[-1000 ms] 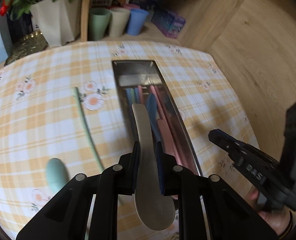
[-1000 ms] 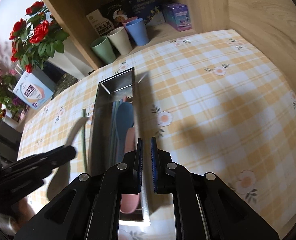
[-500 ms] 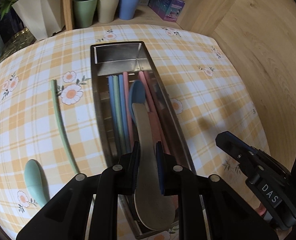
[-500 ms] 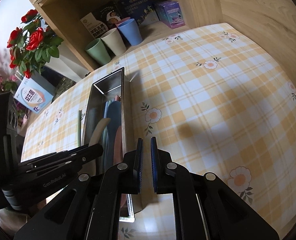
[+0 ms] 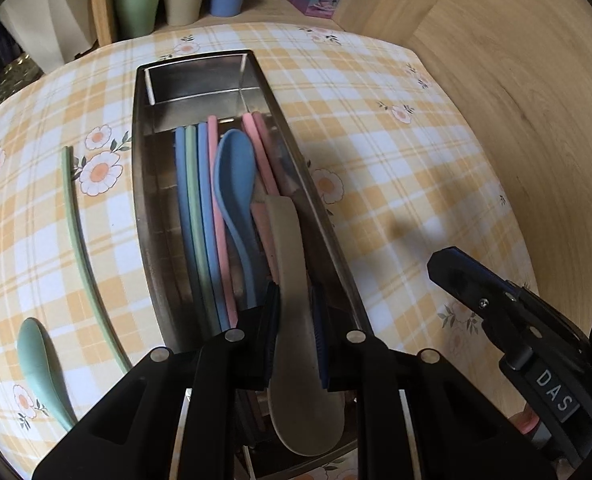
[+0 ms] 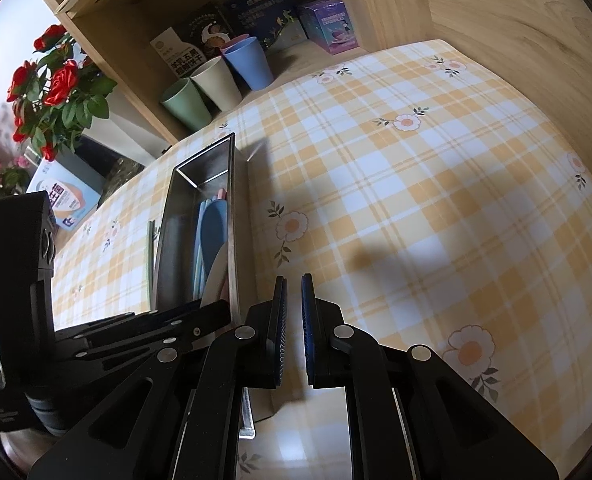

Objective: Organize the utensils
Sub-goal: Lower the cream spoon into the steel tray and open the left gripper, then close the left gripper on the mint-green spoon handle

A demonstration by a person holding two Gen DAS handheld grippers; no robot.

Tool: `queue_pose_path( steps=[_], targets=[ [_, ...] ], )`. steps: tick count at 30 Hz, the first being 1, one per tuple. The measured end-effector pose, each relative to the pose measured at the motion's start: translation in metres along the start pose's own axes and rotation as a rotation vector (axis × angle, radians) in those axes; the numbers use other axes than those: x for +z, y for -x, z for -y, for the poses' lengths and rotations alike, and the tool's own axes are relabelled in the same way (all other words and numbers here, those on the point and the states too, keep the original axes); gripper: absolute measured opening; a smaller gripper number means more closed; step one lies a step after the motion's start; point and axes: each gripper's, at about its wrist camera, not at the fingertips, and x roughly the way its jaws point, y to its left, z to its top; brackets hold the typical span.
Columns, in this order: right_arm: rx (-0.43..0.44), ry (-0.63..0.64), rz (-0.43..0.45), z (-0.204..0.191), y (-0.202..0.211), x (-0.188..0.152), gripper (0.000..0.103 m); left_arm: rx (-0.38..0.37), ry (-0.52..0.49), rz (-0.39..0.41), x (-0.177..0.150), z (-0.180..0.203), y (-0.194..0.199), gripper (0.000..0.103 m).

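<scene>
The left claw (image 5: 294, 308) grasped a beige spoon (image 5: 296, 320) over the metal tray (image 5: 200, 76) ahead of it; the right claw (image 6: 292, 312), clenched empty, hovered beside the tray.

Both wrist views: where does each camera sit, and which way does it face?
Left wrist: on the left gripper, angled steeply down at the metal tray; its fingers clamp a beige spoon; the right gripper shows at right.
Right wrist: on the right gripper, empty, facing the checked tablecloth and shelf; the left gripper shows at left.
Shared: tray, blue spoon, cups.
</scene>
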Motion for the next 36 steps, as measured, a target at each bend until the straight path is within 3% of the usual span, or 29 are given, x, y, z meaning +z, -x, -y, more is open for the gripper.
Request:
queue_pose_path(
  steps=[6, 19, 28, 36],
  targets=[
    [-0.008, 0.005, 0.004, -0.003, 0.005, 0.000, 0.008, 0.025, -0.042, 0.032, 0.000, 0.000, 0.014, 0.016],
    [-0.032, 0.052, 0.033, -0.030, 0.030, -0.002, 0.008, 0.076, -0.100, 0.169, -0.006, -0.016, 0.083, 0.031],
    [-0.042, 0.133, 0.048, -0.068, 0.043, -0.007, 0.008, 0.157, -0.054, 0.290, -0.030, -0.080, 0.145, 0.038],
    [-0.027, 0.184, 0.023, -0.102, 0.033, -0.016, 0.008, 0.184, 0.089, 0.269, -0.063, -0.150, 0.158, 0.038]
  ],
)
